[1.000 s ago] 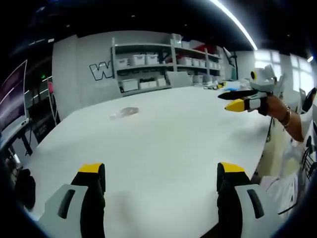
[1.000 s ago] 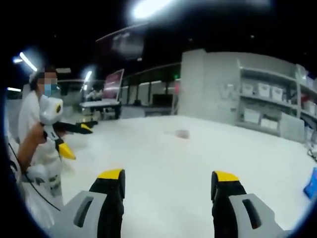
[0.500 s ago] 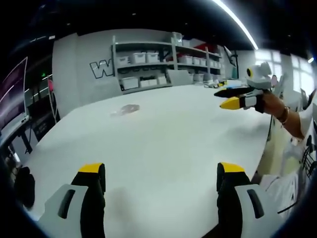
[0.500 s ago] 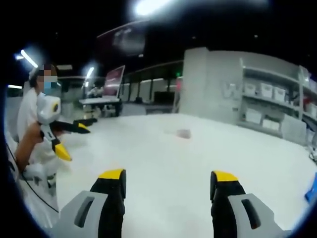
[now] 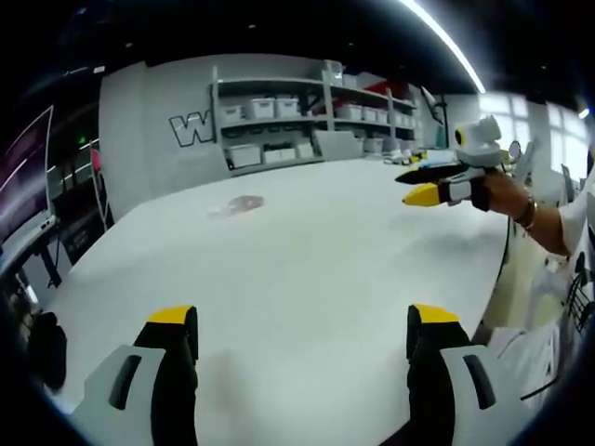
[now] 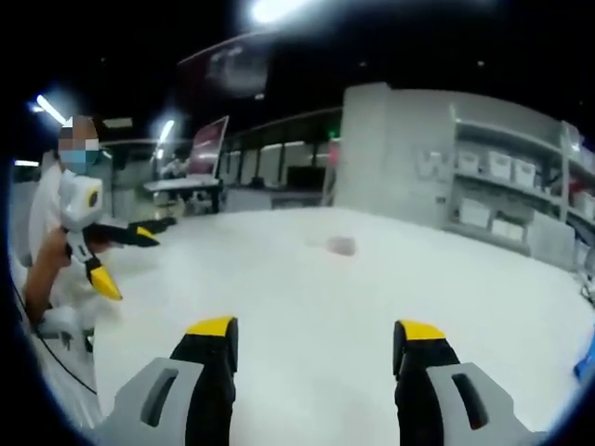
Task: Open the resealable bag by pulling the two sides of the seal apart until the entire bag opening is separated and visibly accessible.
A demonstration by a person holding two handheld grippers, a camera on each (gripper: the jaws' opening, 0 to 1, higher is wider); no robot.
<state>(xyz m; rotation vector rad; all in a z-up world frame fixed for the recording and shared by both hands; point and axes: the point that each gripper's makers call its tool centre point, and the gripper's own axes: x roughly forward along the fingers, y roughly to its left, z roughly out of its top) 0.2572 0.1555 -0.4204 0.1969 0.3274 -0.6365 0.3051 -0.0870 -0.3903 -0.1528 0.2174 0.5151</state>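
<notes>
the left gripper [image 5: 302, 325] hangs over the white table [image 5: 307, 251], jaws spread wide and holding nothing. the resealable bag [image 5: 234, 206] lies flat, well ahead of them, a little left of centre. the right gripper [image 6: 316, 339] is likewise agape and empty, the bag [image 6: 340, 245] far beyond it.

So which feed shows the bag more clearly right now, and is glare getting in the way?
Left gripper view is sharper: the bag reads as a pale clear shape far across the table. Right gripper view is softer and blurred, the bag just a grey smudge, with a ceiling light blooming at the top.
</notes>
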